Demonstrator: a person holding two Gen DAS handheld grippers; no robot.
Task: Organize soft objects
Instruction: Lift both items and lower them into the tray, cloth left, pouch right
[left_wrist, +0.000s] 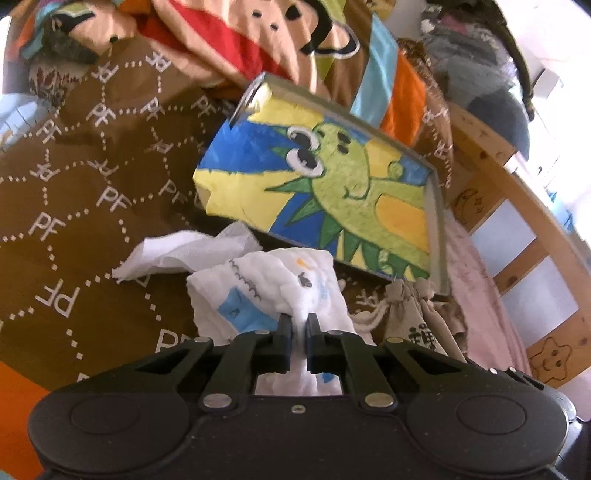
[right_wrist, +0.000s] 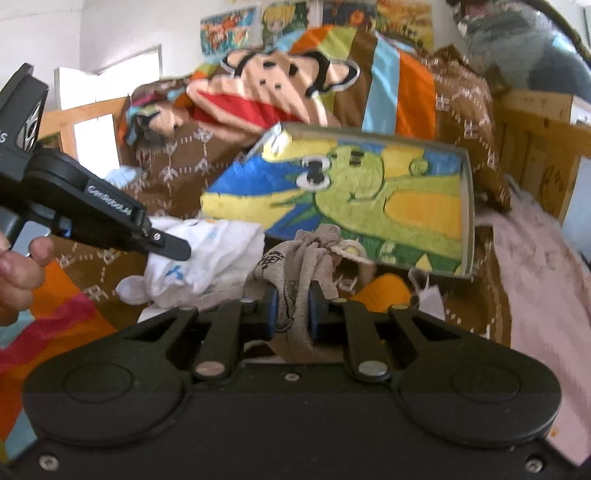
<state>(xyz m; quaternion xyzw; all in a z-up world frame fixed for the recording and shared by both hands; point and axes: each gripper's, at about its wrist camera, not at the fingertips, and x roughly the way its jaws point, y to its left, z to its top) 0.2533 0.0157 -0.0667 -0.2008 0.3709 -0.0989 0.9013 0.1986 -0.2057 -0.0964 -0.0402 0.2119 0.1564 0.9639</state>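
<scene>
- The left gripper (left_wrist: 298, 319) was closed on a white cloth (left_wrist: 266, 291) with small blue and grey prints; a fold of the cloth was pinched between its two fingers.
- The white cloth lay bunched on a brown blanket (left_wrist: 92, 192) with white "PF" letters, and one loose corner of it spread out to the left.
- The right gripper (right_wrist: 291, 295) was closed on a beige drawstring pouch (right_wrist: 295, 266); the fabric was squeezed between its blue pads (right_wrist: 272, 314).
- The pouch had dark characters printed on it, and its gathered neck with a pale cord stood up just above the fingers.
- In the right wrist view, the left gripper (right_wrist: 177, 249) came in from the left side with its tip on the white cloth (right_wrist: 207, 254), and part of a hand (right_wrist: 18, 269) showed at the left edge.
- In the left wrist view, the pouch (left_wrist: 421, 314) lay just to the right of the white cloth.
- Behind both soft things, a framed drawing (left_wrist: 332, 184) of a green creature on yellow and blue lay tilted on the blanket.
- Further back, a monkey-face cushion (right_wrist: 280, 88) rested on the striped bedding.
- A pink cloth (right_wrist: 535, 277) lay at the right, beside a wooden bed rail (left_wrist: 517, 206).
</scene>
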